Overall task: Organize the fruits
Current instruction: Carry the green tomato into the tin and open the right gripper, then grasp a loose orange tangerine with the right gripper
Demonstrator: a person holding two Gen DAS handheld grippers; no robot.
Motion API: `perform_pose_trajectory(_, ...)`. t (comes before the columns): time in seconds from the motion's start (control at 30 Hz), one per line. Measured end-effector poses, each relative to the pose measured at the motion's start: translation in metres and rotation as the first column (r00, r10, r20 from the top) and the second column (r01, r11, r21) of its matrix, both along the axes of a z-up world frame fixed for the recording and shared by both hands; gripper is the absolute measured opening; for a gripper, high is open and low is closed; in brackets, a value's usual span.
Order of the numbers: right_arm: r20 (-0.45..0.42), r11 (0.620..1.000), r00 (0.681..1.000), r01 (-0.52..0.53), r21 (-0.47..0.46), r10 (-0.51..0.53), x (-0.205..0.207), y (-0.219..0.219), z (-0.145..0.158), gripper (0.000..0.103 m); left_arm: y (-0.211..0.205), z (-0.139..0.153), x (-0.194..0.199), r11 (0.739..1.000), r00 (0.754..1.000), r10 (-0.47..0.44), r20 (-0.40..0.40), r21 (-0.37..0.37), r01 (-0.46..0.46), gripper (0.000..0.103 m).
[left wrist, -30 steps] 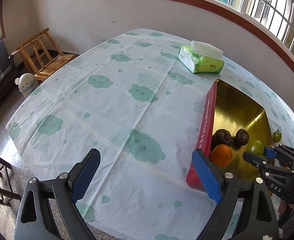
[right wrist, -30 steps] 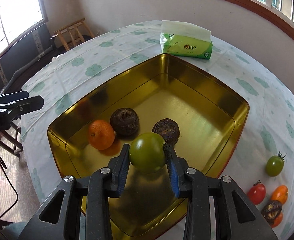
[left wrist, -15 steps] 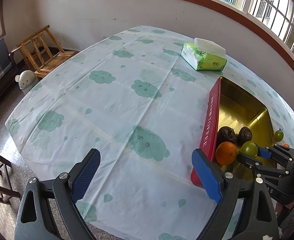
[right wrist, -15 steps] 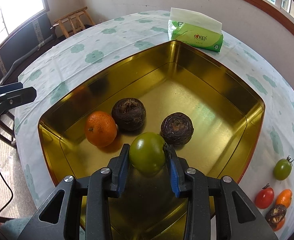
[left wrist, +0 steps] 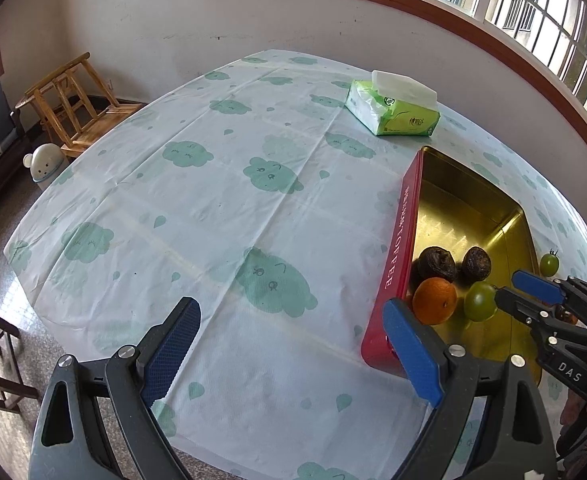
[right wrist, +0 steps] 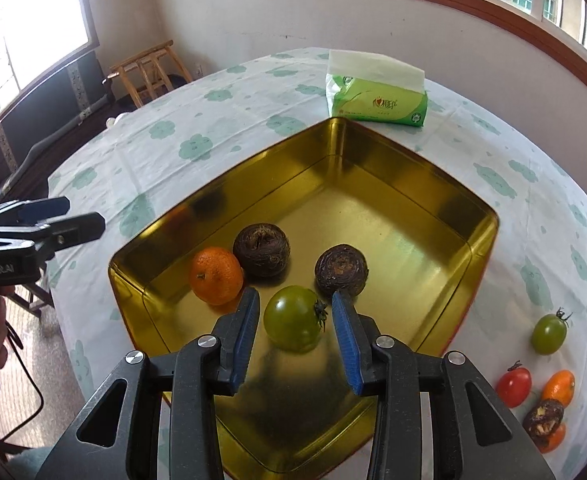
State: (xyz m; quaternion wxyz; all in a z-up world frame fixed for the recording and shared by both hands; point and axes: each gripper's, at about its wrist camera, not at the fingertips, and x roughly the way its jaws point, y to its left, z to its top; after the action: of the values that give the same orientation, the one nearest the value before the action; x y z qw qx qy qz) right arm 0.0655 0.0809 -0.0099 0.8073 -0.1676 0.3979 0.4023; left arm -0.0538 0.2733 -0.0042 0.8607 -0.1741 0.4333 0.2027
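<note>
A gold tin tray [right wrist: 433,184] with a red outer wall [left wrist: 397,252] holds an orange [right wrist: 216,275], two dark brown fruits [right wrist: 261,250] [right wrist: 341,269] and a green tomato [right wrist: 295,318]. My right gripper [right wrist: 295,310] is open, its pads apart on either side of the green tomato, which rests on the tray floor. It also shows in the left wrist view [left wrist: 513,292]. My left gripper [left wrist: 289,344] is open and empty above the tablecloth, left of the tray. A small green tomato [right wrist: 548,334], a red tomato [right wrist: 513,387] and small orange and dark fruits [right wrist: 549,412] lie right of the tray.
A green tissue pack [right wrist: 377,96] lies on the table beyond the tray. A wooden stool [left wrist: 73,104] and a small white bin [left wrist: 43,162] stand on the floor past the table's left edge. A wall with windows runs behind the table.
My right gripper has opened and let go of the green tomato, which now lies on the tray floor between the pads. The left gripper has barely moved.
</note>
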Motion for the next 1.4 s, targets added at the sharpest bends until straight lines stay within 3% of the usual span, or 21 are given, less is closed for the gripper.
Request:
perform_pose_trajectory(0.13, 0.022, 0.996, 0.997, 0.066, 0.055, -0.068, -0.002, -0.039, 0.019, 0.046, -0.013, 0.004, 0.007, 0.999, 0.999, -0.037, 0.006, 0.005, 0.037, 0.091)
perform_pose_trajectory(0.27, 0.061, 0.986, 0.984, 0.163, 0.037, -0.165, 0.0, -0.089, 0.023, 0.048, -0.03, 0.008, 0.016, 0.997, 0.996, -0.083, 0.015, 0.007, 0.083, 0.091)
perform_pose_trajectory(0.47, 0.044, 0.95, 0.949, 0.314, -0.004, -0.313, 0.008, -0.166, 0.012, 0.048, -0.059, 0.013, 0.032, 0.987, 0.987, -0.159, 0.024, 0.014, 0.159, 0.091)
perform_pose_trajectory(0.63, 0.001, 0.92, 0.92, 0.391, -0.025, -0.391, 0.014, -0.203, -0.008, 0.048, -0.084, 0.016, 0.045, 0.975, 0.975, -0.223, 0.022, 0.02, 0.222, 0.091)
perform_pose_trajectory(0.97, -0.053, 0.902, 0.9, 0.432, -0.016, -0.432, 0.025, -0.215, -0.033, 0.048, -0.13, 0.022, 0.061, 0.946, 0.946, -0.323, 0.019, 0.026, 0.323, 0.091)
perform_pose_trajectory(1.27, -0.044, 0.891, 0.89, 0.453, -0.033, -0.455, 0.031, -0.21, -0.048, 0.048, -0.161, 0.023, 0.074, 0.922, 0.922, -0.388, 0.013, 0.029, 0.387, 0.091)
perform_pose_trajectory(1.4, -0.037, 0.889, 0.889, 0.457, -0.022, -0.457, 0.03, -0.211, -0.05, 0.038, -0.175, 0.023, 0.078, 0.909, 0.909, -0.416, 0.01, 0.03, 0.415, 0.091)
